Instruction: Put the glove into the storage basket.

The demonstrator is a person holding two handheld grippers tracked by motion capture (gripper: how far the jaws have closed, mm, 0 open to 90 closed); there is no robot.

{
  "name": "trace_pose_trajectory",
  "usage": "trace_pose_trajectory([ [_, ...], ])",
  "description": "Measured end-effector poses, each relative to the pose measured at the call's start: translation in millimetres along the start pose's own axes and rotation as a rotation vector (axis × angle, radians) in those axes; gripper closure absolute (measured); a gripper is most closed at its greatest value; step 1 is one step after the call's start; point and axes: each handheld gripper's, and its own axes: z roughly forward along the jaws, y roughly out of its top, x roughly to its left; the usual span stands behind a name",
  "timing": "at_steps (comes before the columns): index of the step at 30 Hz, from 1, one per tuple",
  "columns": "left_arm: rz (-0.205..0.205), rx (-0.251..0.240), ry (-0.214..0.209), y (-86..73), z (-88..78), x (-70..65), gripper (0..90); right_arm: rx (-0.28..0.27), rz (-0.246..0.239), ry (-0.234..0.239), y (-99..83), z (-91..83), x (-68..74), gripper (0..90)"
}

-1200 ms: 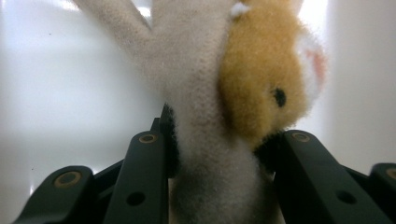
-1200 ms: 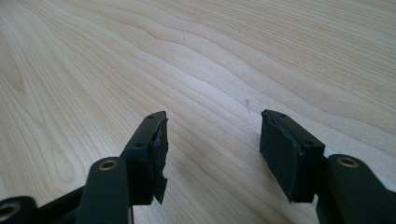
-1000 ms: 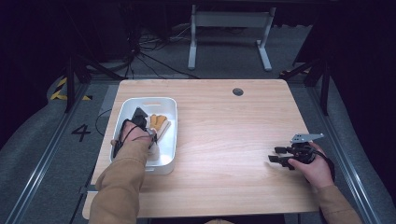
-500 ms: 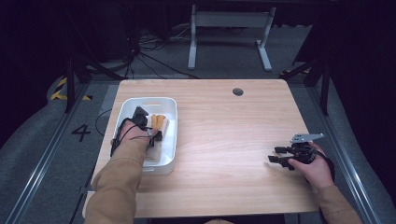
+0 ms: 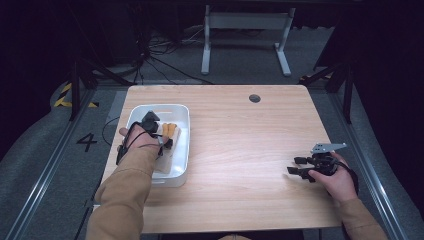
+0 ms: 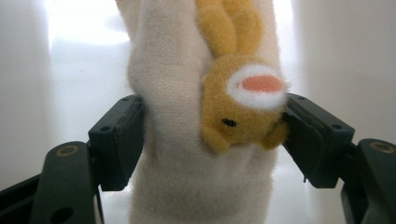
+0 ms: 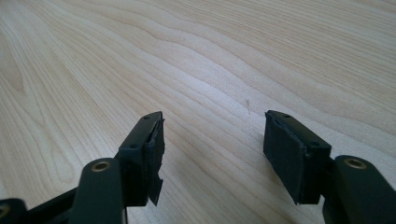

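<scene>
Left gripper (image 6: 212, 135) has just been opening around the cream sock with a fuzzy orange animal (image 6: 201, 140), lying in the white plastic bin (image 5: 182, 150); pads look barely touching, hard to tell. Next: lift clear. Right gripper (image 7: 212, 154) gapes empty over the table.

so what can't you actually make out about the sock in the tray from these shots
- Sock, left gripper view: top and bottom ends cut off by the frame edges, so its full length is unknown.
- Same sock, high view: too small to read the animal patch; the left gripper and hand cover part of it.
- Left gripper, left gripper view: jaws have just been opening, the sock between them; whether the pads still press it is unclear.
- White tray: floor washed out by glare in the left gripper view.
</scene>
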Motion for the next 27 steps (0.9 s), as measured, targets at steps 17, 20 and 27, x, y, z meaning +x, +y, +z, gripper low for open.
trace_pose_trajectory([
  [17, 0.022, 0.015, 0.028, 3.8, -0.7, -1.6, 26.3, -0.004, -0.01, 0.008, 2.2, 3.0, -0.4, 38.2],
  [20, 0.035, 0.003, 0.024, 2.9, 0.1, -3.5, 26.3, -0.002, -0.007, 0.01, 2.6, 3.3, 0.0, 38.1],
  [27, 0.062, -0.033, 0.045, 2.5, -16.5, -3.2, 26.8, -0.004, -0.009, 0.009, 2.3, 3.3, -0.3, 37.8],
])
